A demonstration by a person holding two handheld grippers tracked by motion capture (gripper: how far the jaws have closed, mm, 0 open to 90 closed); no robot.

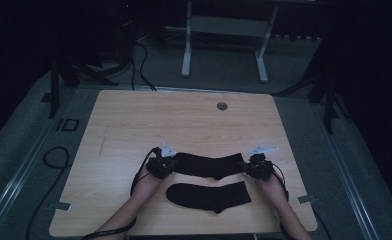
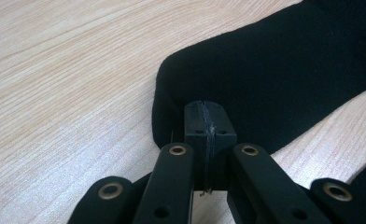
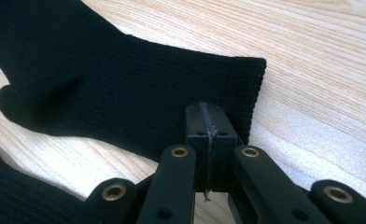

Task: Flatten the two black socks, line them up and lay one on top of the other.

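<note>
Basically, a black sock (image 1: 207,165) is lying stretched flat across the wooden table (image 1: 134,120), ribbed knit, rounded toe end at the left, straight cuff end at the right, heel bump poking toward 6 o'clock. The left gripper (image 1: 168,165) is sitting at the sock's 9 o'clock end; in the left gripper view its jaws are pressed together with the toe fabric (image 2: 274,74) running in under the tips, so it is clamping the toe. The right gripper (image 1: 250,166) is sitting at the 3 o'clock end; in the right gripper view its jaws are likewise closed tight over the cuff edge (image 3: 246,93), pinching the sock there. The sock is spanning between the two grippers, both touching it. A second black sock (image 1: 210,196) is lying flat just at 6 o'clock of the first, close beside it, toe left, untouched by either gripper.
</note>
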